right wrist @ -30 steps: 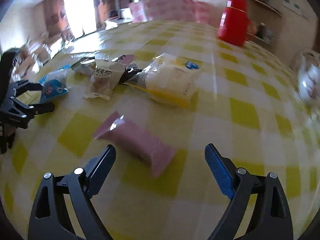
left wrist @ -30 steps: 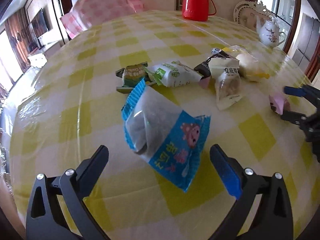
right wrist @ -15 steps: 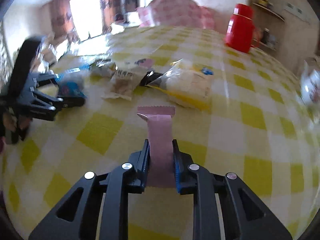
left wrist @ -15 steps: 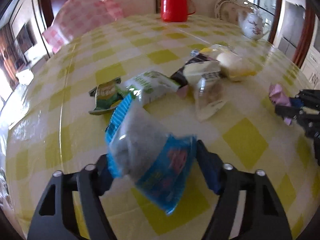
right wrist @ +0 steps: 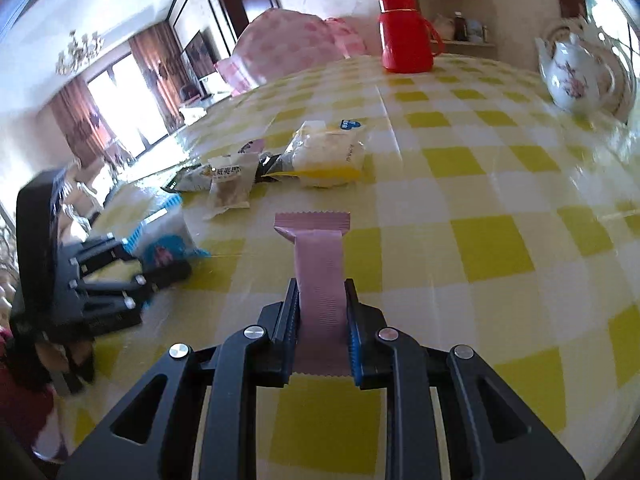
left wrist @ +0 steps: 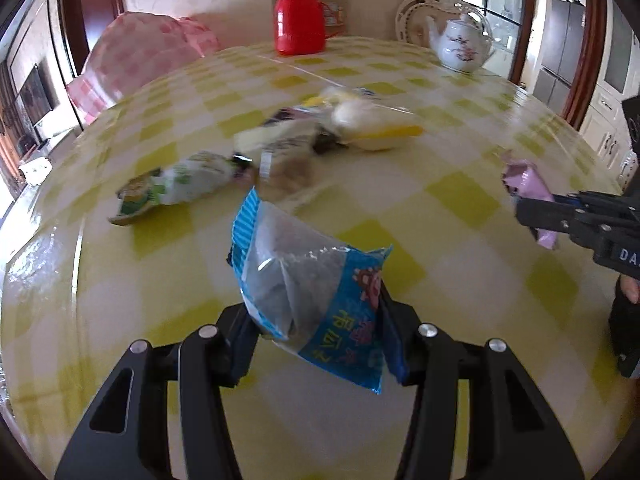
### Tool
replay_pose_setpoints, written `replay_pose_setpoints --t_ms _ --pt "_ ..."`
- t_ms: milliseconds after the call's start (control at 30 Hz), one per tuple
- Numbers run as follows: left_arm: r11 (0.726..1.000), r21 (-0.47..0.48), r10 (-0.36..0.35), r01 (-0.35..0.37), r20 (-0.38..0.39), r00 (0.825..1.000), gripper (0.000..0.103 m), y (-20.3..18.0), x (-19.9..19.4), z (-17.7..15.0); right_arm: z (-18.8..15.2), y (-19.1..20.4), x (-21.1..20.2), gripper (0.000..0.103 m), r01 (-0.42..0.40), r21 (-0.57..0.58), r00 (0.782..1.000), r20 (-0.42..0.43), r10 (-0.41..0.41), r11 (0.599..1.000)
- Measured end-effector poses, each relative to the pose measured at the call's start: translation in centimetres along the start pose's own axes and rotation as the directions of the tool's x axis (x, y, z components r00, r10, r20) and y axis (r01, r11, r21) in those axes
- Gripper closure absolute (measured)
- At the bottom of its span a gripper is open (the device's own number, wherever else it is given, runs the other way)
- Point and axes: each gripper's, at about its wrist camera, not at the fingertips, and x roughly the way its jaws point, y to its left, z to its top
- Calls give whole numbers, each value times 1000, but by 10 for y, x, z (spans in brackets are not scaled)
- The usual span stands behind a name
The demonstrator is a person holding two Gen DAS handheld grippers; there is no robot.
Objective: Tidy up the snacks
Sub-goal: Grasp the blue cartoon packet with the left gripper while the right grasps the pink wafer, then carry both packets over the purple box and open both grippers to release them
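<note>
My left gripper is shut on a blue and clear snack packet and holds it above the yellow checked table. My right gripper is shut on a pink wrapped snack, lifted off the table; the pink snack also shows at the right of the left wrist view. Several other snacks lie in a loose group mid-table: a green and white packet, a clear packet with a brown snack, and a white and yellow bun packet. The left gripper shows in the right wrist view.
A red thermos stands at the far edge of the table. A white teapot stands at the far right. A chair with a pink checked cover is behind the table on the left.
Both grippers closed on their snacks, the left on the blue packet and the right on the pink snack, and lifted them off the table.
</note>
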Motion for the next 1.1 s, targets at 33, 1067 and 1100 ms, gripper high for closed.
replay_pose_setpoints --t_ms 33,1067,1100 --pt "1000 2 -13 13 -1 1000 51 -9 -1 -2 -2 -2 -1 82 -3 15 1000 -2 3 1000" --pt "998 -61 -12 13 11 1000 51 -126 -60 -52 -90 4 -112 82 -7 138 993 120 -10 990" --pt "998 -58 -10 11 15 1000 50 -126 -64 -54 -93 5 -114 82 -3 136 993 121 -13 991"
